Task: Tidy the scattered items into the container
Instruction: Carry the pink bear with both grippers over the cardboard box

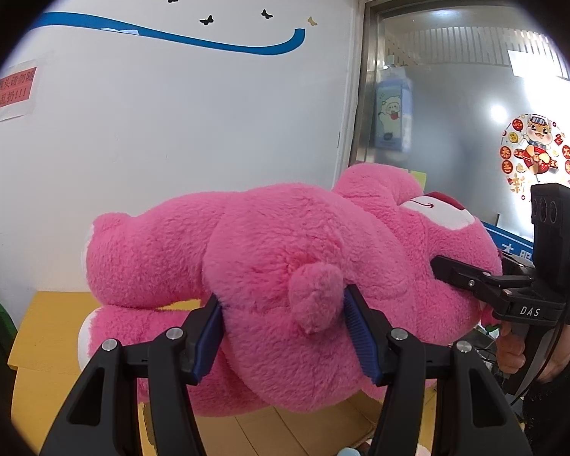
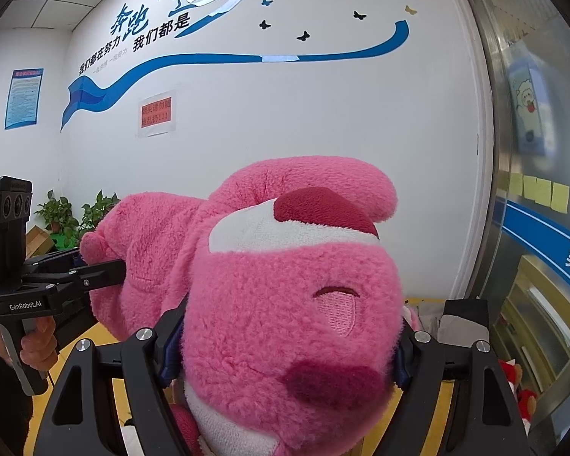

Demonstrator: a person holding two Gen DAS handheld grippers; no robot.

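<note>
Both tools pinch the pink plush bear point(image 1: 269, 250) — left tool point(image 1: 283, 326) on its rump, right tool point(image 2: 285, 345) on its head — apparently above a cardboard box point(image 1: 34, 326).

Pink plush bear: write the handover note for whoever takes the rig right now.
Left tongs: shut on the pink plush bear, gripping its rear by the tail.
Right tongs: shut on the bear's head.
The bear hangs sideways between the two, in the air above the cardboard box.
Done: the bear is picked up.
Left: lower it into the container and release. Other plush toys lie low on the right, possibly still to collect.
</note>
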